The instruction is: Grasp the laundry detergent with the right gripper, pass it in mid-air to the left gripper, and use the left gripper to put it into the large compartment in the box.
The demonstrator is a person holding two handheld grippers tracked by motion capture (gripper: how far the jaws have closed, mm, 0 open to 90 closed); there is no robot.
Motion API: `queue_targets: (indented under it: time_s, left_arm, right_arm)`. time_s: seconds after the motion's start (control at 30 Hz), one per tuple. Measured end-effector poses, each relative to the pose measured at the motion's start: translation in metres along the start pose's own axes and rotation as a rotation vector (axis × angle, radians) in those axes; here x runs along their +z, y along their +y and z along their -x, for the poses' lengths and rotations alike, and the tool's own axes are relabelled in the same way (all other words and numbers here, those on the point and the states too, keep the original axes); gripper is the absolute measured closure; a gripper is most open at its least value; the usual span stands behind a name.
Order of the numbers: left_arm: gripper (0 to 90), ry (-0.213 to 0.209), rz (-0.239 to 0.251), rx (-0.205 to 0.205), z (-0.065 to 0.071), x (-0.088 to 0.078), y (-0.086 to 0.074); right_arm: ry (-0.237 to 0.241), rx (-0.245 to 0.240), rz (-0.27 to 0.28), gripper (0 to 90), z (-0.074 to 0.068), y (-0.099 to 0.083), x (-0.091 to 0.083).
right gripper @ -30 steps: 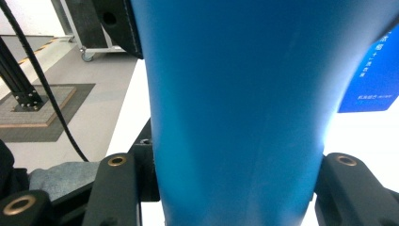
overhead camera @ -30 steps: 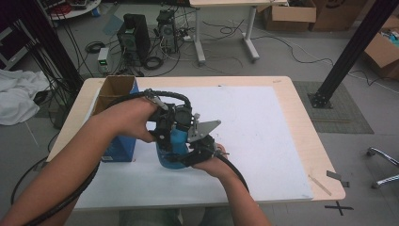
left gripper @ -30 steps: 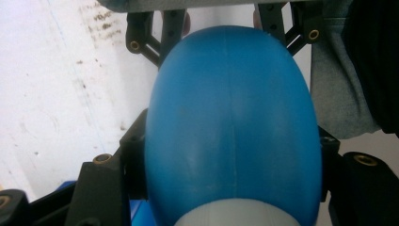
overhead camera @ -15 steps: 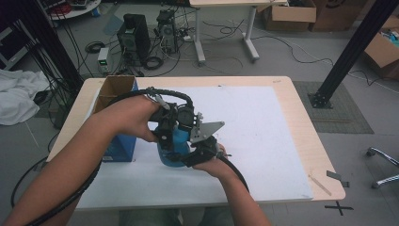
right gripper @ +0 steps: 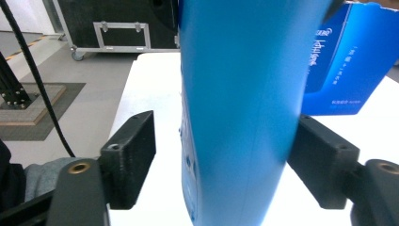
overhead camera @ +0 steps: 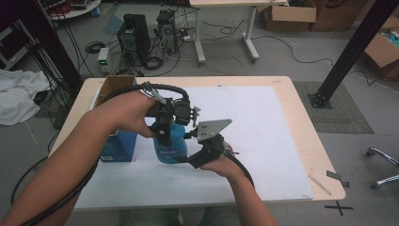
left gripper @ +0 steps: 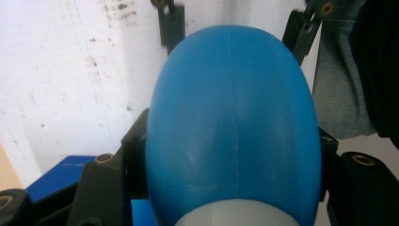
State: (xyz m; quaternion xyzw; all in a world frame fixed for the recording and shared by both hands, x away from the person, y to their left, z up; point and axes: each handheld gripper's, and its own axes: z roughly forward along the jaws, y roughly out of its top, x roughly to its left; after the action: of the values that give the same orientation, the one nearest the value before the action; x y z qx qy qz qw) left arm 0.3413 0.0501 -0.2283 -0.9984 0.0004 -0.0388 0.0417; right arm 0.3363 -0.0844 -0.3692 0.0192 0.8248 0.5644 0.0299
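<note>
Left gripper [overhead camera: 162, 134]: you have it clamped across the upper body of the blue bottle [overhead camera: 170, 143], jaws pressing both flanks.
Right gripper [overhead camera: 200, 153]: its jaws straddle the bottle lower down; one side looks to have a gap, so I cannot tell if it grips.
Bottle: upright between your two tools, over the white mat [overhead camera: 263, 136].
Handling: smooth, rounded plastic, probably slippery and light; hold the straight sides, not the dome.
Beyond: a blue box [overhead camera: 117, 143] just past your left gripper.

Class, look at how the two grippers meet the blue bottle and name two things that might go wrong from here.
1. The right gripper has a gap at one jaw, so the smooth blue bottle may slip or twist if the left gripper, whose jaws press its rounded sides, lets go.
2. The blue box stands close beside the bottle; a swing could knock it.
</note>
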Motion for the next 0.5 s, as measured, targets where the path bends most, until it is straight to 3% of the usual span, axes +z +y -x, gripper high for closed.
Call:
queue_targets:
  time_s: [0.33, 0.5]
  left_arm:
    - [39.0, -0.015, 0.002, -0.054, -0.009, -0.011, -0.004]
    - [38.9, -0.026, 0.011, -0.131, -0.019, -0.020, -0.011]
  right_arm:
    - [-0.019, 0.004, -0.043, 14.6, 0.002, 0.013, -0.024]
    - [-0.026, -0.013, -0.081, 9.1, 0.002, 0.017, -0.038]
